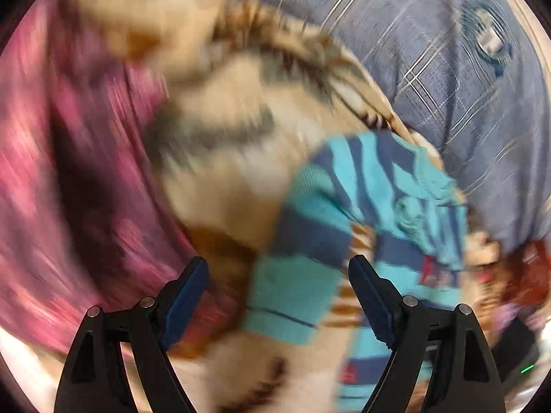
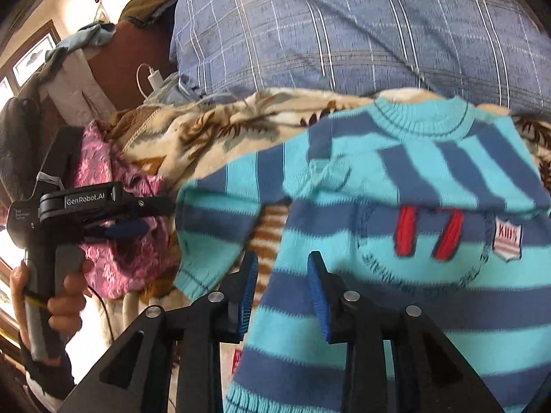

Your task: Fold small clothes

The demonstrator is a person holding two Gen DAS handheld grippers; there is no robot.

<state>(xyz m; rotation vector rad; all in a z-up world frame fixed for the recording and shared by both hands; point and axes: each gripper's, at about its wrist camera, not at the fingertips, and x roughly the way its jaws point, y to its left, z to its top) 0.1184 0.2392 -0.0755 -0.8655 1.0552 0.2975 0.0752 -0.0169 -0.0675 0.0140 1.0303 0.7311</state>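
A small knit sweater in turquoise and navy stripes, with a red "77" and a badge on its chest, lies flat on a beige leaf-patterned blanket. Its neck points away from me and one sleeve spreads left. My right gripper hovers over the sweater's left edge, jaws a little apart and pressing nothing. In the blurred left wrist view the sweater sits to the right. My left gripper stands wide open above the sleeve and blanket, holding nothing. The right wrist view shows that left gripper in a hand beside the sleeve.
A pink patterned cloth lies bunched left of the sweater, also visible as pink cloth. A person in a blue checked shirt sits just behind the blanket. A white charger and cable lie at the back left.
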